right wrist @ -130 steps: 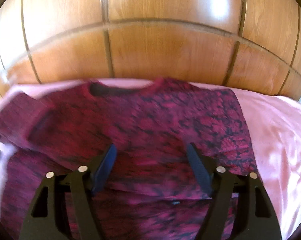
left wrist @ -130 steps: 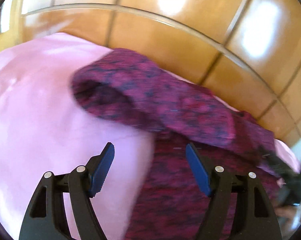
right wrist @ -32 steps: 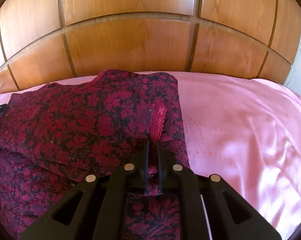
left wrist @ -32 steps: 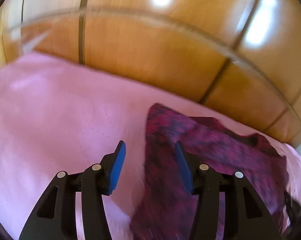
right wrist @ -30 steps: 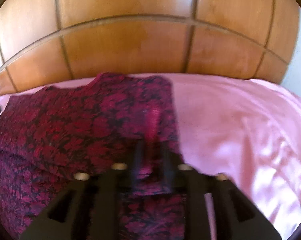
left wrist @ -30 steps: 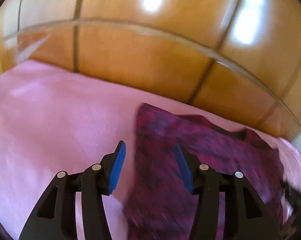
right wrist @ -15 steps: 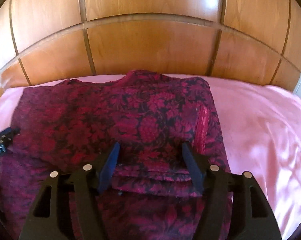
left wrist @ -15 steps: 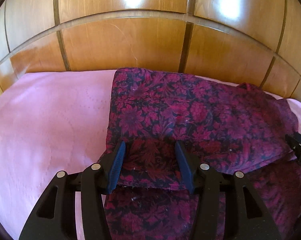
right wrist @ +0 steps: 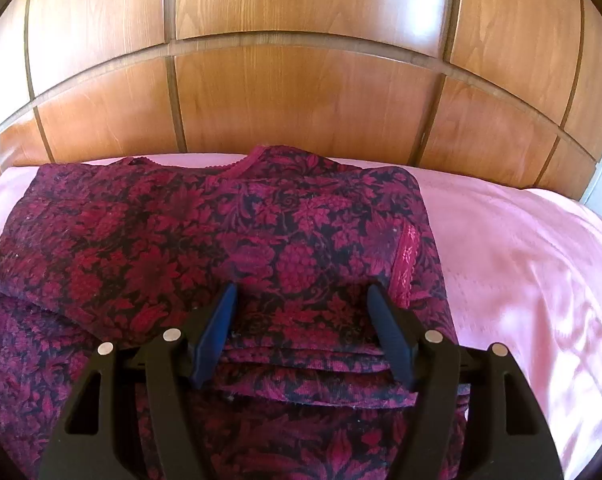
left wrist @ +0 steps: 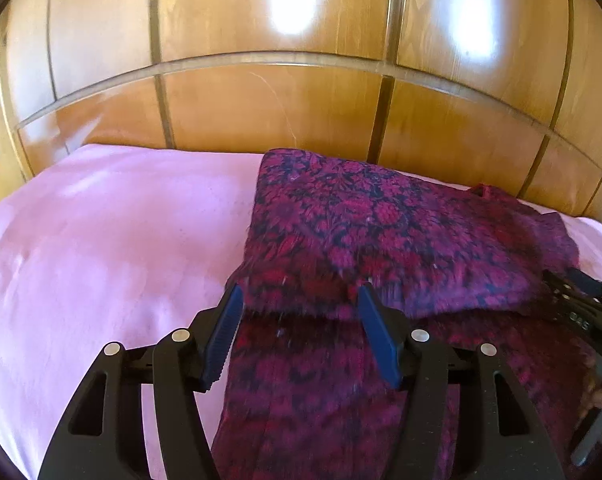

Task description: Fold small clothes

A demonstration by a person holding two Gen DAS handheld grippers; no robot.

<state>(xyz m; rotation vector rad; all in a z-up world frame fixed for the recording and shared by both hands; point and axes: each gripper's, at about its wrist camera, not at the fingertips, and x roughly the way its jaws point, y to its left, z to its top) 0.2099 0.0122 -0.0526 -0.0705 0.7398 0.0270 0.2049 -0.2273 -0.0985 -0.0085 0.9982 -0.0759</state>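
The near end of a dark red floral top [right wrist: 229,248] is cut off by the bottom of both views, and its fabric is blurred in the left wrist view. The patterned cloth is laid on a pink satin sheet [right wrist: 521,264] before a glossy wooden headboard [right wrist: 301,92], its sleeves folded in over the body. The left gripper [left wrist: 299,304] is held spread wide above a folded edge, nothing pinched. The right gripper [right wrist: 301,292] is likewise held wide apart over the layered fold, gripping nothing.
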